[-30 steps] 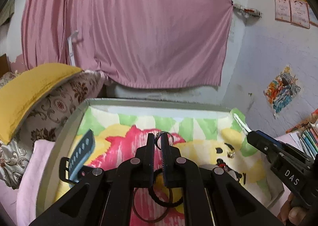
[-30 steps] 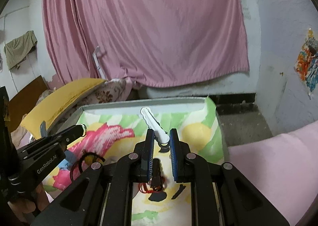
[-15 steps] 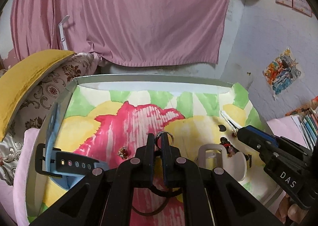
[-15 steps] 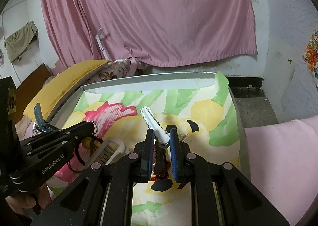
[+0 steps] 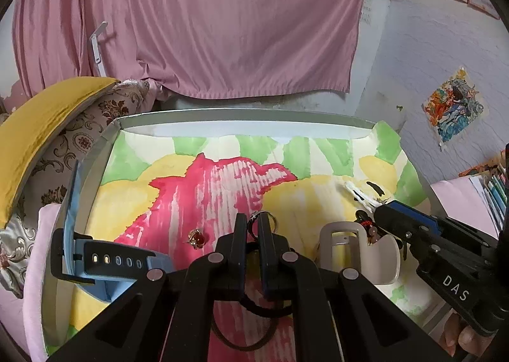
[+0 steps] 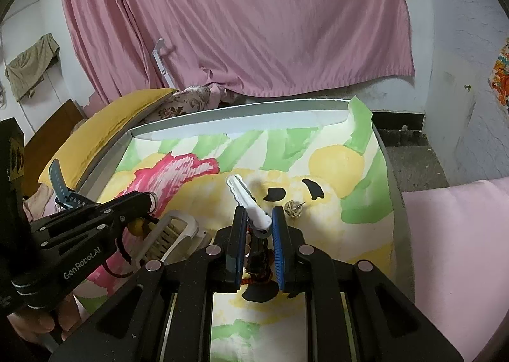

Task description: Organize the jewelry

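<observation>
Pinching a silver ring [image 5: 262,222] above the painted bench [image 5: 222,183], the left hand-held gripper [image 5: 252,228] is nearly closed; the right hand-held gripper [image 6: 259,223] clamps a white hair clip [image 6: 246,199] near a white holder [image 5: 359,253].

Pink curtain [image 5: 203,24] behind; yellow cushion [image 5: 41,120] left; wall poster [image 5: 455,107] right

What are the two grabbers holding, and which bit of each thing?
The left gripper pinches a silver ring by its band. The right gripper clamps a white hair clip at its near end; the rest pokes forward.
</observation>
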Tool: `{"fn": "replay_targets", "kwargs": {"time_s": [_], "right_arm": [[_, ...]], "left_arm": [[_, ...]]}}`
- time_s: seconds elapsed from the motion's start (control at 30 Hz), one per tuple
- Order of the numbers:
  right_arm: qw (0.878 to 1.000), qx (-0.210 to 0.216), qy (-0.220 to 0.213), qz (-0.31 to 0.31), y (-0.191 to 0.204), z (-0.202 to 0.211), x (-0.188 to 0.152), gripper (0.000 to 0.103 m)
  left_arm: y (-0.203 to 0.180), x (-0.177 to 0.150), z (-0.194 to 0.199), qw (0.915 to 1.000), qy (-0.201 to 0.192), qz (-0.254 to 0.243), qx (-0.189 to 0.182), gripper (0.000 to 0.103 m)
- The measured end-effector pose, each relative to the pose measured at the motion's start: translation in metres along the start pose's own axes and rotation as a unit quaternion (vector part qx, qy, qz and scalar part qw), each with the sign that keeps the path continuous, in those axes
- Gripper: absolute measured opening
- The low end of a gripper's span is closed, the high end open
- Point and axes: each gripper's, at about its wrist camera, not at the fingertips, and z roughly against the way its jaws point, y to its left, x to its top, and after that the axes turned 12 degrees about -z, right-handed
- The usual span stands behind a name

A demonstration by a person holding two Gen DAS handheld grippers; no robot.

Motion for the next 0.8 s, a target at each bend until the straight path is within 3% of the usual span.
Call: {"fn": "replay_targets", "kwargs": {"time_s": [0.13, 0.27, 0.4, 0.47, 0.6, 0.8], "right_arm": [[1.000, 0.001, 0.001, 0.001, 0.001, 0.000, -0.002, 0.016], [1.000, 0.001, -0.015, 0.004, 0.002, 0.009, -0.004, 0.036], [0.999, 0.002, -0.043, 0.011, 0.005, 0.025, -0.004, 0.040], [0.998, 0.002, -0.064, 0.015, 0.008, 0.036, -0.006, 0.047], [0.995, 0.010, -0.097, 0.021, 0.009, 0.059, -0.011, 0.056], [0.988, 0.021, -0.144, 0.042, 0.016, 0.094, -0.026, 0.079]], "left_arm": [[0.003, -0.001, 0.000, 0.9999, 0.004, 0.010, -0.009, 0.015], [0.007, -0.004, 0.008, 0.9996, -0.009, 0.020, -0.016, 0.030], [0.010, -0.006, 0.024, 0.9988, -0.038, 0.027, -0.018, 0.044], [0.011, -0.009, 0.036, 0.9978, -0.057, 0.030, -0.017, 0.058], [0.014, -0.016, 0.060, 0.9949, -0.095, 0.032, -0.003, 0.067], [0.021, -0.036, 0.097, 0.9901, -0.134, 0.036, 0.023, 0.084]]}}
